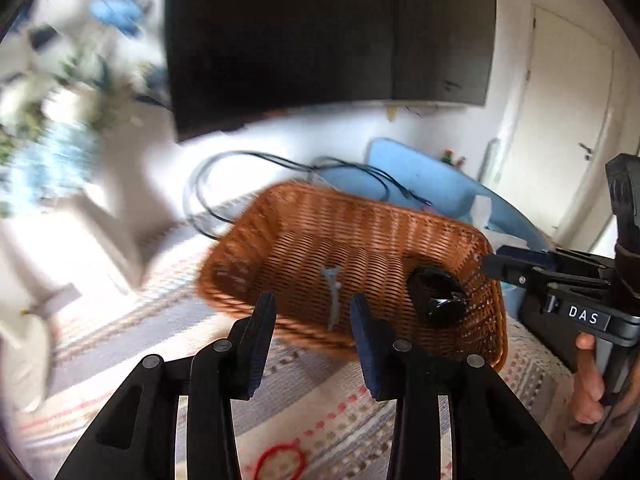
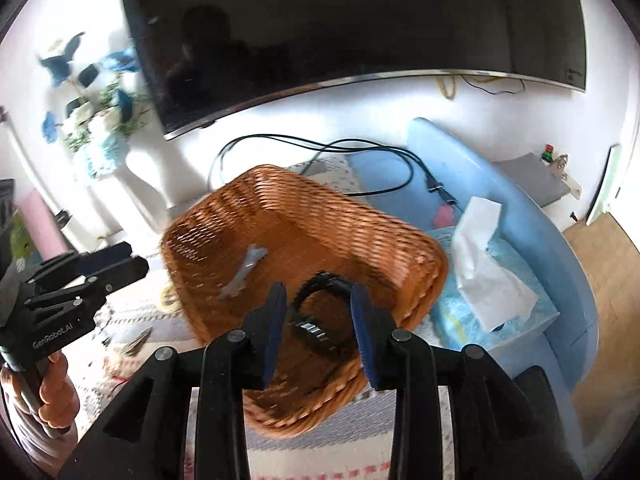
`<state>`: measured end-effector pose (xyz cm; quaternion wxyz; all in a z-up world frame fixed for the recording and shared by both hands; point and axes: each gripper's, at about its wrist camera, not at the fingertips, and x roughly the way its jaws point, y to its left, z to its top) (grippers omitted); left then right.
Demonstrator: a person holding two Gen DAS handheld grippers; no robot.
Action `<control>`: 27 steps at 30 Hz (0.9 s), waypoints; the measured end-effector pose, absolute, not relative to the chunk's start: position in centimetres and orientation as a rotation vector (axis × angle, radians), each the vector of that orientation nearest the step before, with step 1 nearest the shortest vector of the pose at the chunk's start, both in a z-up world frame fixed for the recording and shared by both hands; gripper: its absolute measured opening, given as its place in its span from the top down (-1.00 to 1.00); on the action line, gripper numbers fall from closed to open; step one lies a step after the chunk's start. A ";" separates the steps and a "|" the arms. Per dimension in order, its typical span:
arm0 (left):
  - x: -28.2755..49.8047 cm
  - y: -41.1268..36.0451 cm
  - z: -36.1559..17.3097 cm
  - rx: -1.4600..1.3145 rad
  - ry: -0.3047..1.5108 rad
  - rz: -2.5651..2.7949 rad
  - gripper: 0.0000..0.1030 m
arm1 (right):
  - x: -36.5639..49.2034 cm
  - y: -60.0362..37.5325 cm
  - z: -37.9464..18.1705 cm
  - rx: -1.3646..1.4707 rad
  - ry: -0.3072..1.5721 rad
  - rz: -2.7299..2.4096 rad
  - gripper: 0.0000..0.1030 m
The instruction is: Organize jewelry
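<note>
A brown wicker basket (image 1: 304,216) (image 2: 372,236) stands on a patterned cloth. A grey hair clip (image 1: 333,298) (image 2: 244,270) and a black watch (image 1: 438,294) (image 2: 320,312) lie inside it. My left gripper (image 1: 314,312) is open and empty, just in front of the basket's near rim. My right gripper (image 2: 320,316) is open above the basket, its jaws either side of the watch without gripping it. It also shows in the left wrist view (image 1: 504,266) at the basket's right rim. A red ring-shaped band (image 1: 280,462) lies on the cloth below the left gripper.
A large dark TV (image 2: 360,32) hangs behind. Black cables (image 2: 320,148) trail behind the basket. A blue plastic chair (image 2: 500,208) with a white tissue (image 2: 486,264) on it stands at the right. A vase of blue and white flowers (image 2: 96,128) is at the left.
</note>
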<state>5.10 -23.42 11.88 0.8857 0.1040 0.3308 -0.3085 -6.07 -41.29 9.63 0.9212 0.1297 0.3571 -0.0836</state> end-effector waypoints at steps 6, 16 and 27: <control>-0.1 -20.1 13.8 0.233 0.592 -0.490 0.23 | -7.9 -37.2 11.4 0.217 0.719 -0.118 0.30; -5.5 -15.5 15.6 0.254 0.500 -0.387 0.23 | -10.6 -29.7 12.4 0.103 0.737 -0.051 0.20; -6.4 -6.9 13.2 0.128 0.611 -0.395 0.22 | -11.9 -26.6 9.3 0.071 0.836 -0.016 0.20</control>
